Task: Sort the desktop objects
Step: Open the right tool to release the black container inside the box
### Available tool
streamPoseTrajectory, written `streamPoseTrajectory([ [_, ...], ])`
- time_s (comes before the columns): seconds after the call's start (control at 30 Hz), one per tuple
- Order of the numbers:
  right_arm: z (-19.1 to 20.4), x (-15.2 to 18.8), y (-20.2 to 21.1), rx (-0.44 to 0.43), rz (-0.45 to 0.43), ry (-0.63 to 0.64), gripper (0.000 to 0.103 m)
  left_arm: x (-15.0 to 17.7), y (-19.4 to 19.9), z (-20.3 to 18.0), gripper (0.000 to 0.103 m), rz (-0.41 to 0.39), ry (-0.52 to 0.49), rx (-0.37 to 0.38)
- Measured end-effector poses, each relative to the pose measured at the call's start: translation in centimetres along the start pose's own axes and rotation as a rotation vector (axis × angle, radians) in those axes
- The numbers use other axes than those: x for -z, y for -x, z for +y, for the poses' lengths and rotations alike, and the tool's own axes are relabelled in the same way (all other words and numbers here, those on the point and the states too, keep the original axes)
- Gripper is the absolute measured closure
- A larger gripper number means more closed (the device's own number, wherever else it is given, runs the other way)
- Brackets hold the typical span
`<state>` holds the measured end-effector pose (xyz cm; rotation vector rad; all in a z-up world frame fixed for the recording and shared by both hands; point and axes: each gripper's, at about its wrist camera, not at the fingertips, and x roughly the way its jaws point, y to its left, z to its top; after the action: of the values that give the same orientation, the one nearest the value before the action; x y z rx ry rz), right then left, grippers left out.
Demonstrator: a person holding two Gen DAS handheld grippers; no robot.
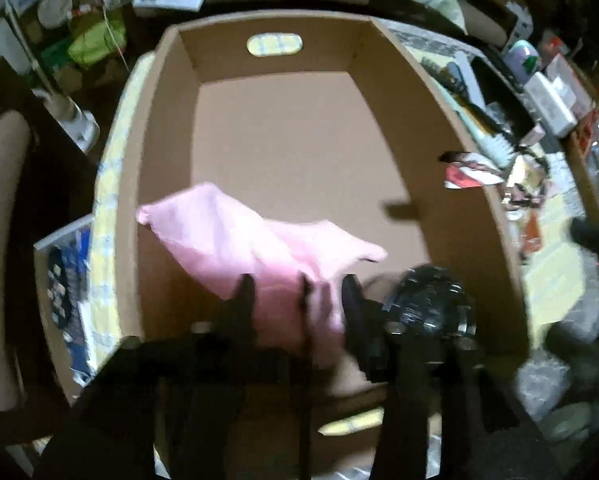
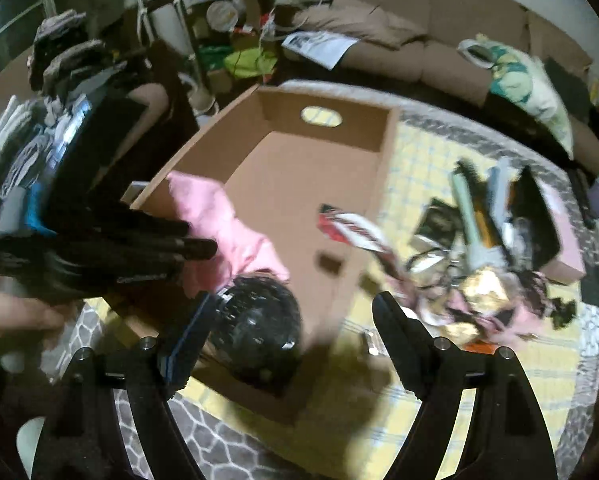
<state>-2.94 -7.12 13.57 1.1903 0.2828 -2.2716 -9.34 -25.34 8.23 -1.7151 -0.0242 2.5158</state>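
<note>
The left gripper (image 1: 275, 284) hangs over the cardboard box (image 1: 439, 128), jaws clamped on a pink cloth (image 1: 235, 232) that drapes inside toward ten o'clock. The right gripper (image 2: 295, 312) has its jaws apart, a black round object (image 2: 255, 320) against its left finger. Clutter (image 2: 479, 240) lies on the surface at two o'clock.

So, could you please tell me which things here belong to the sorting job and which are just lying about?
Job:
- cardboard box
- pink cloth
- black round object
- desktop clutter pile

Lying about:
- brown sofa
- floral pillow
- green bag
</note>
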Motion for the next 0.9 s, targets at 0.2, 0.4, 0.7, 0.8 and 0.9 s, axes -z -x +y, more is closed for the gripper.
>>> streamPoseTrajectory([
  [0.2,-1.5,2.1,2.5,-0.027,-0.031,-0.058,0.020,-1.5,-0.2,1.6,0.092,-0.049,0.067,0.053],
  [0.4,-3.2,4.1,4.5,-0.048,-0.052,-0.104,0.019,-1.3,1.4,0.9,0.086,0.092,-0.069,0.151],
  [0.7,-4.5,6.3,2.4,-0.064,-0.008,-0.149,0.019,1.8,-3.6,-2.3,0.098,0.299,-0.267,-0.023],
  [0.8,-4.9,6.6,2.2,-0.042,-0.011,-0.138,0.019,1.4,-4.2,-1.3,0.098,0.236,-0.198,-0.013],
  [0.9,-5.6,6.9,2.1,-0.028,-0.016,-0.146,0.019,0.3,-3.9,0.2,0.098,0.167,-0.102,0.031],
])
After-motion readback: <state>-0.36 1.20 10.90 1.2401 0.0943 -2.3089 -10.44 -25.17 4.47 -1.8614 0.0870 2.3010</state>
